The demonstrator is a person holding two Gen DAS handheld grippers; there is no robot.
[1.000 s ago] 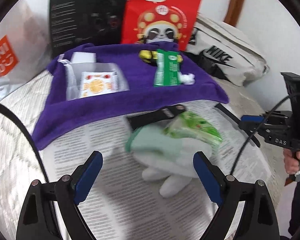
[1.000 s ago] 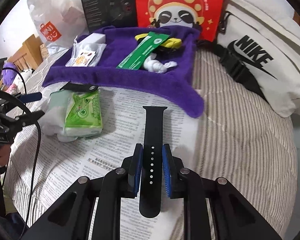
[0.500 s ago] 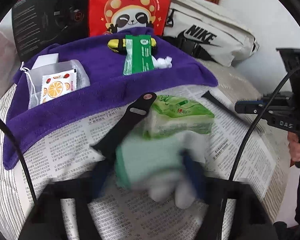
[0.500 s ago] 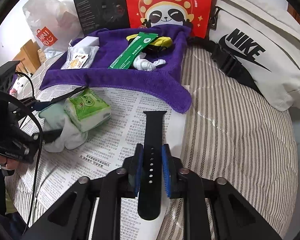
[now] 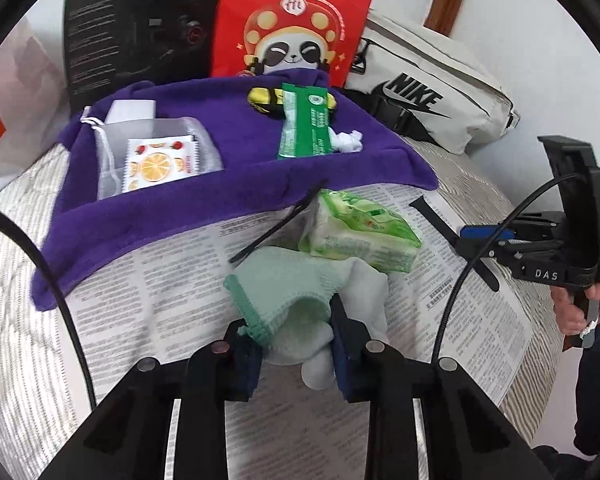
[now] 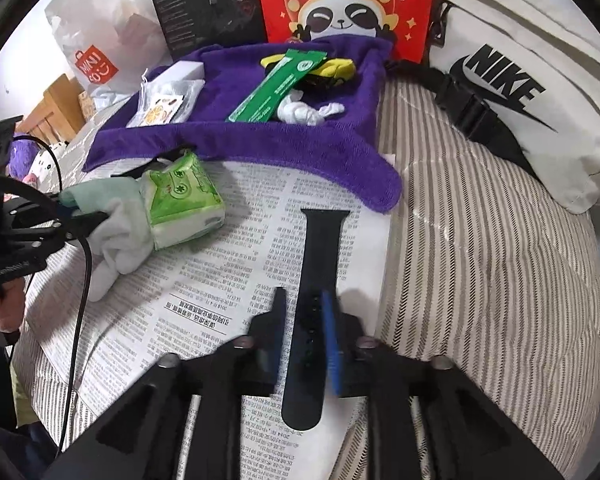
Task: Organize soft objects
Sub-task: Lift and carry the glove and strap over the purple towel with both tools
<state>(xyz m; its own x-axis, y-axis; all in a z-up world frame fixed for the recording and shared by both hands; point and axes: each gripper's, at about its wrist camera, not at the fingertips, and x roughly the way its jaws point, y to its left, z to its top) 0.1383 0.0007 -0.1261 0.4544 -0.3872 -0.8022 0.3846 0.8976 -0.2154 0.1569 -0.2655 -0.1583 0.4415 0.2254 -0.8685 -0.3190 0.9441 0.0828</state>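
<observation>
My left gripper point(image 5: 296, 344) is shut on the cuff of a white and mint-green glove point(image 5: 300, 300), which lies on the newspaper point(image 5: 172, 280). A green tissue pack point(image 5: 360, 236) rests on the glove's far side. A black strap point(image 5: 276, 220) pokes out from under the pack. My right gripper point(image 6: 302, 336) straddles a black watch band point(image 6: 316, 280) lying flat on the newspaper point(image 6: 220, 280), its jaws slightly apart from the band. The glove point(image 6: 116, 224) and the pack point(image 6: 180, 200) also show in the right wrist view.
A purple towel point(image 5: 220, 200) behind holds a white pouch with a fruit sachet point(image 5: 156, 160), a green packet point(image 5: 304, 128), a yellow item and a white scrap. A red panda bag point(image 5: 296, 20), a black box, a Nike bag point(image 5: 432, 92) and a plastic bag stand behind.
My left gripper moved forward and closed on the glove cuff. My right gripper's jaws have loosened from the watch band, which now lies flat on the newspaper.
</observation>
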